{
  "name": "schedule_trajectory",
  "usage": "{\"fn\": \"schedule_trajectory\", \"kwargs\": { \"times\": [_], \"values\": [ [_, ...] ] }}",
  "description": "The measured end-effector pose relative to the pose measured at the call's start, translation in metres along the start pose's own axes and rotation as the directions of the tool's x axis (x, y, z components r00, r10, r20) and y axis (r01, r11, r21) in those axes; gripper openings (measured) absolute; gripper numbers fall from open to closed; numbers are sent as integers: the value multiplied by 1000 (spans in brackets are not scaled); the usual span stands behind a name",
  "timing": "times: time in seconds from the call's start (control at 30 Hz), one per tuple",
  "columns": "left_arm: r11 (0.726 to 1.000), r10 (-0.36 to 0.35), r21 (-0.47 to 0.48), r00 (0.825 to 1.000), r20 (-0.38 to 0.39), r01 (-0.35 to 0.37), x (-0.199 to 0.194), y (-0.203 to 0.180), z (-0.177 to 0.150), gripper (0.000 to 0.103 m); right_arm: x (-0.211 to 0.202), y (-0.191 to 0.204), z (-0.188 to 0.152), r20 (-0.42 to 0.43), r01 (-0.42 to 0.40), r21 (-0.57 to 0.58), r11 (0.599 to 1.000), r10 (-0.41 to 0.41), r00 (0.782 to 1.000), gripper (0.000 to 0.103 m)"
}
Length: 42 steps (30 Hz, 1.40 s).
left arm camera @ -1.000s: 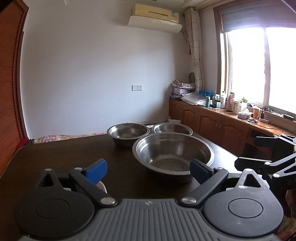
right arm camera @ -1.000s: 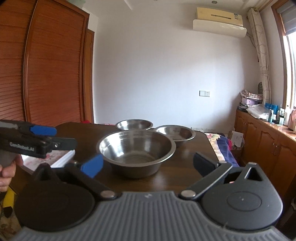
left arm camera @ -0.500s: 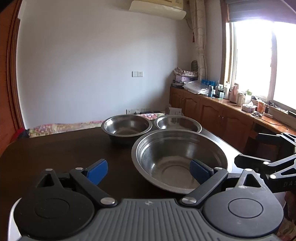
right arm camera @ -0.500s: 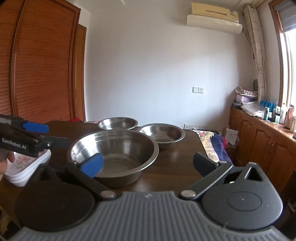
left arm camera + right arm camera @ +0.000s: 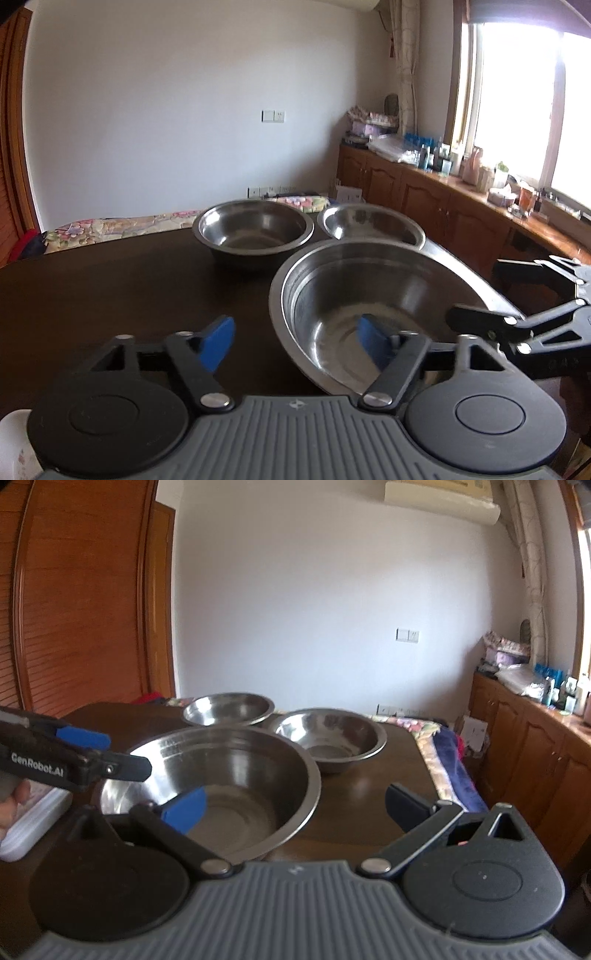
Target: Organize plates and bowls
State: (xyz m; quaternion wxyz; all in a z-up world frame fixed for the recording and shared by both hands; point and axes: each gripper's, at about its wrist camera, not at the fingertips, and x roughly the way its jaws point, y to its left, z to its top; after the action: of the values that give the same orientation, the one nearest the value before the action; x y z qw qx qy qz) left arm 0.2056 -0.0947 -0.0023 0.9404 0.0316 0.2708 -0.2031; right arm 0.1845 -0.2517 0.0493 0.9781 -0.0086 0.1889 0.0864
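- Nothing stacked yet: three steel bowls sit apart on the desk (image 5: 110, 295), each on its own.
- Big bowl (image 5: 369, 295) is nearest, close to the desk's right edge. Two smaller ones behind it: left small bowl (image 5: 255, 229) and right small bowl (image 5: 373, 225), side by side, rims almost touching.
- Left gripper (image 5: 295, 339) is open; jaws have just been narrowing a little. It straddles the big bowl's near-left rim, one pad over the bowl's inside, the other outside over the desk. Pads don't look to be pressing on the rim yet.
- Right gripper (image 5: 295, 805) is wide open over the big bowl's right rim: left pad over the inside, right pad outside. No grip there either.
- White tray-like dishes (image 5: 33, 819) lie at the desk's left edge, partly hidden; can't tell how many.
- My read: both grippers are going for a two-handed lift of the big bowl. All the nesting and any plate sorting is left to do.
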Motion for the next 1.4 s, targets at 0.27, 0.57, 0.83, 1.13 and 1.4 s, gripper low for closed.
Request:
{"fn": "schedule_trajectory", "kwargs": {
  "times": [0.27, 0.57, 0.83, 1.13, 1.4],
  "values": [
    [1000, -6, 9, 998, -62, 7, 12, 1, 1, 64, 24, -9, -1, -108, -47, 57, 997, 53, 993, 66],
    [1000, -17, -5, 996, -87, 17, 13, 0, 4, 53, 29, -10, -1, -133, -70, 71, 995, 79, 988, 28],
    [1000, -22, -6, 999, -48, 22, -13, -6, 4, 54, 19, -12, 3, -108, -72, 107, 992, 84, 991, 24],
    [1000, -15, -12, 1000, -18, 15, -42, -2, -6, 54, 0, 0, 4, -81, -83, 106, 991, 92, 992, 24],
    [1000, -8, -24, 1000, -27, 7, -54, 4, -21, 54, -9, 15, -4, -80, -105, 112, 988, 114, 990, 24]
  ]
}}
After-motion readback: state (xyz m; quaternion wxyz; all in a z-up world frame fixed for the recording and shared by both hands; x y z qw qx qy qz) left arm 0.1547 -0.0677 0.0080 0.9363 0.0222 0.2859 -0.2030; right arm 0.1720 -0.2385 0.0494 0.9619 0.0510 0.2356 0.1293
